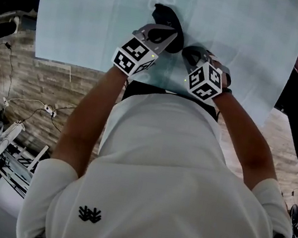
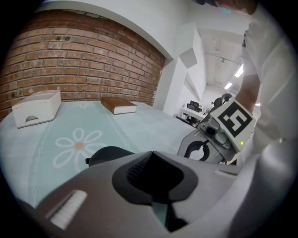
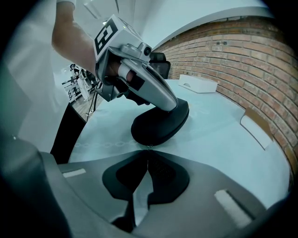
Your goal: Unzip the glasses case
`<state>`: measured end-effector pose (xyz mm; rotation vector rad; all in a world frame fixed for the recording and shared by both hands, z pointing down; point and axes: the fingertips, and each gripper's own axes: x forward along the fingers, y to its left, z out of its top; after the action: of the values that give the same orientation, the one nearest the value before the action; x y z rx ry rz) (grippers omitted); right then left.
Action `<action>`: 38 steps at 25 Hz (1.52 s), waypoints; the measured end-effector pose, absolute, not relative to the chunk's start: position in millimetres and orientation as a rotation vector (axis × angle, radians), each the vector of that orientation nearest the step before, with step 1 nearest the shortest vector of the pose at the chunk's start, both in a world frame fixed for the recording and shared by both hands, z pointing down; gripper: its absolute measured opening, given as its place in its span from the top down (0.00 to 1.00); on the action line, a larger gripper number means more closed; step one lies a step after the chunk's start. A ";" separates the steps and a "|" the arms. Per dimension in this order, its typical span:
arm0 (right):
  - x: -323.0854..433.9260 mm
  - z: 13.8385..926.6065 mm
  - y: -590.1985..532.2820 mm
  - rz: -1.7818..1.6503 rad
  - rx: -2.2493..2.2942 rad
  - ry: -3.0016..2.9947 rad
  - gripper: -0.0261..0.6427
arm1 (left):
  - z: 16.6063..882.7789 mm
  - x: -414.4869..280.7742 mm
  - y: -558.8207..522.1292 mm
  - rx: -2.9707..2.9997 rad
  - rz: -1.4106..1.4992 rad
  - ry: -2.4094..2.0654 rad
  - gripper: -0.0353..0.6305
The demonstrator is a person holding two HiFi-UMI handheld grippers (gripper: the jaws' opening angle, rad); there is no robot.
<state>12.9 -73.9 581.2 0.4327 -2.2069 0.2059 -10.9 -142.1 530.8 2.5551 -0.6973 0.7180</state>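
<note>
- The glasses case point(image 1: 167, 17) lies on the pale blue surface point(image 1: 87, 15), at upper centre of the head view just below the printed daisy. As far as can be seen, it is zipped shut.
- The left claw point(image 3: 173, 105) is closed with nothing between its jaws and is laid on top of the case near one end, so the case is pinned rather than gripped.
- The right claw point(image 3: 148, 152) is closed to a narrow tip at the near end of the case. What appears to be the small zip pull point(image 3: 148, 147) is pinched there.
- The pull is best drawn low and level along the seam, so that the curve of the case is followed and the case is not lifted.
- Firm downward pressure from the left claw is called for, since a light case is likely to be dragged or spun by the tug.
- The pull seems to be held only at the very tips, so a slip is to be expected and a slow, even draw is advised.
</note>
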 end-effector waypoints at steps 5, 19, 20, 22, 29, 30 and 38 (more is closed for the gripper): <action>10.5 581.7 -76.8 0.200 0.415 -2.199 0.96 | 530.0 -11.5 -143.9 2.559 0.709 -0.694 0.87; 20.8 577.4 -96.0 0.157 0.420 -2.186 0.96 | 529.2 -10.5 -142.4 2.559 0.683 -0.660 0.87; 21.0 577.1 -97.8 0.156 0.415 -2.187 0.96 | 529.0 -10.5 -142.4 2.559 0.683 -0.659 0.87; 21.5 576.7 -100.9 0.152 0.404 -2.187 0.96 | 528.7 -10.2 -142.4 2.558 0.679 -0.655 0.87; 21.5 575.5 -109.9 0.133 0.360 -2.188 0.96 | 527.9 -9.6 -141.2 2.558 0.668 -0.637 0.87; 21.0 575.4 -111.1 0.131 0.352 -2.189 0.96 | 527.7 -10.0 -141.1 2.555 0.662 -0.634 0.87; 19.8 575.0 -122.3 0.111 0.289 -2.192 0.96 | 526.6 -8.8 -140.3 2.552 0.642 -0.598 0.87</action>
<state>19.8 -122.3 575.0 0.2889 -2.1919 0.1106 -8.8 -140.3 526.6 2.5518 -0.5977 0.6418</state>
